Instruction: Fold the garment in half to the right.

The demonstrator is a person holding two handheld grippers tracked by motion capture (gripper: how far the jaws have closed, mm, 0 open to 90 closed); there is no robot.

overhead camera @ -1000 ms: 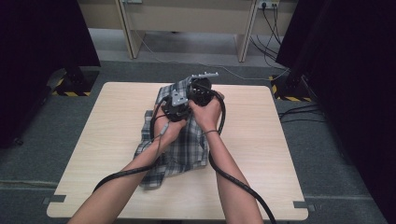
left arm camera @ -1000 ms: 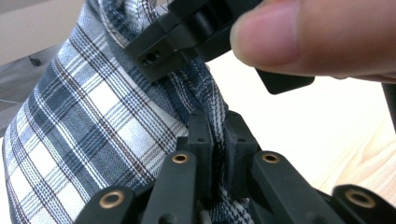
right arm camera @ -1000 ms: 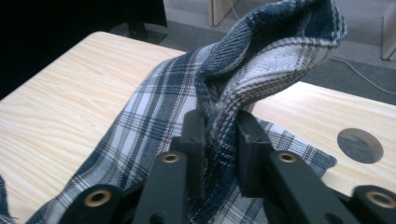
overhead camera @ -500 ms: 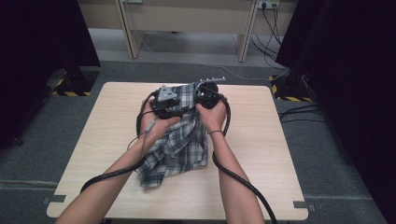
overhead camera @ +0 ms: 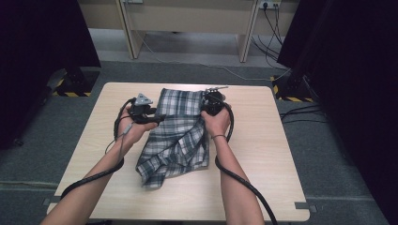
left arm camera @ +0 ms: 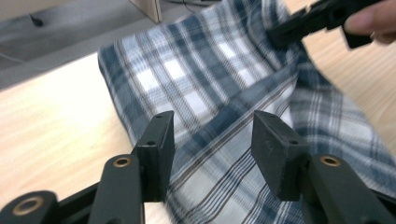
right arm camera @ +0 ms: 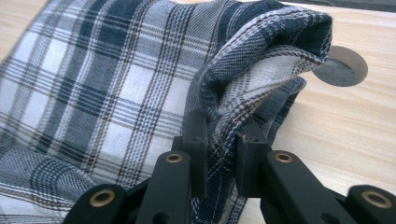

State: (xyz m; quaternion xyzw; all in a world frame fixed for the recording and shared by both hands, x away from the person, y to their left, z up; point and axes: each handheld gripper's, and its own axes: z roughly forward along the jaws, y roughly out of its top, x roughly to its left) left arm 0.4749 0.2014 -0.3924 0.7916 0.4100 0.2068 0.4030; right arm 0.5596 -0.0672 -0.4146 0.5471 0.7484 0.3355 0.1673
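Your table (overhead camera: 281, 154) is pale wood-grain laminate and stands on grey carpet (overhead camera: 338, 154). Black curtains (overhead camera: 42, 42) hang at both sides. Beyond the far edge stands a light wooden desk frame (overhead camera: 187, 18), with cables (overhead camera: 277, 28) trailing over the floor. Yellow-black hazard-striped bases (overhead camera: 70, 93) flank the table.

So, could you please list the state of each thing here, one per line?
plaid shirt: partly spread on the table, lower part crumpled
left gripper: open above the shirt, jaws have just been opening, pads pressing nothing
right gripper: shut on a fold of the shirt
wooden table: bears the shirt
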